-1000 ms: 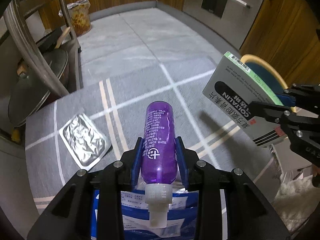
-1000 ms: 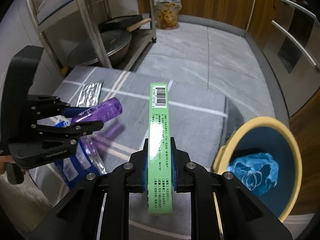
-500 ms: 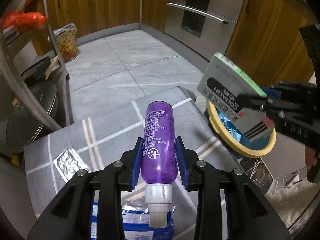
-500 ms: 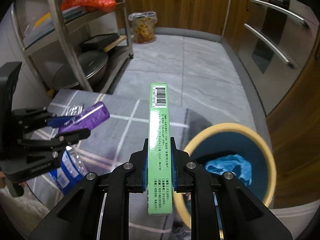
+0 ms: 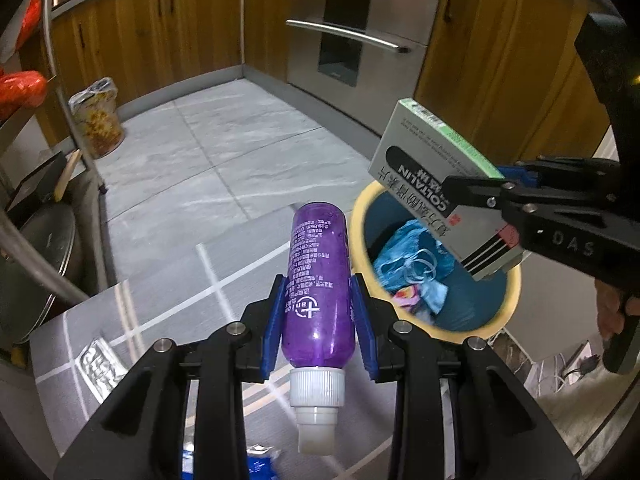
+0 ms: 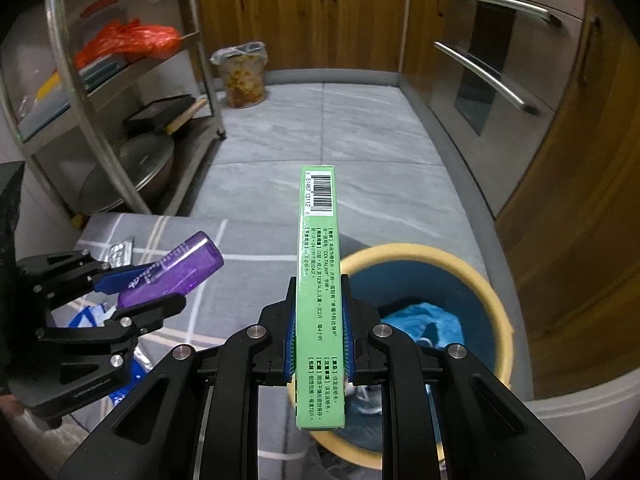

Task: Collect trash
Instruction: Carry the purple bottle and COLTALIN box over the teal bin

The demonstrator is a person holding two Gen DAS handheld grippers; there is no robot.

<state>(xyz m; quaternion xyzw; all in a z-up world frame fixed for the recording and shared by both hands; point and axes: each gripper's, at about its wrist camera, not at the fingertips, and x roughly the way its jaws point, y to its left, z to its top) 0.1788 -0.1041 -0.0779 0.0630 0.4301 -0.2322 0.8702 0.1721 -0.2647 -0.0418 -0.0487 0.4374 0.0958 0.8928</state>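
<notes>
Left gripper [image 5: 318, 312]: closed on a purple bottle [image 5: 318, 280]; blue pads press both sides of its body; the white cap points back toward the camera, the rounded base points forward; from the right wrist view the bottle tilts up and to the right.
Right gripper [image 6: 319, 320]: clamped on a flat medicine box [image 6: 319, 280]; its narrow green edge with a barcode faces up; from the left wrist view its grey face with dark lettering hangs above the bin's opening.
Trash bin [image 6: 502, 320]: round, yellow rim, blue inside, standing on the floor at the edge of the mat; crumpled blue plastic [image 5: 412, 256] and other scraps lie in it; the bottle is just left of the rim, not above the opening.
Mat [image 5: 168, 272]: grey with pale crossing lines; a silver foil blister pack [image 5: 98, 360] lies on it at the left, well apart from the bin; a blue-and-white wrapper [image 6: 86, 318] shows under the left gripper.
Surroundings: grey tiled floor, wooden cabinets, a steel oven front [image 5: 356, 28], a metal rack [image 6: 120, 92] holding pans and an orange bag, a bagged bin by the far cabinets.
</notes>
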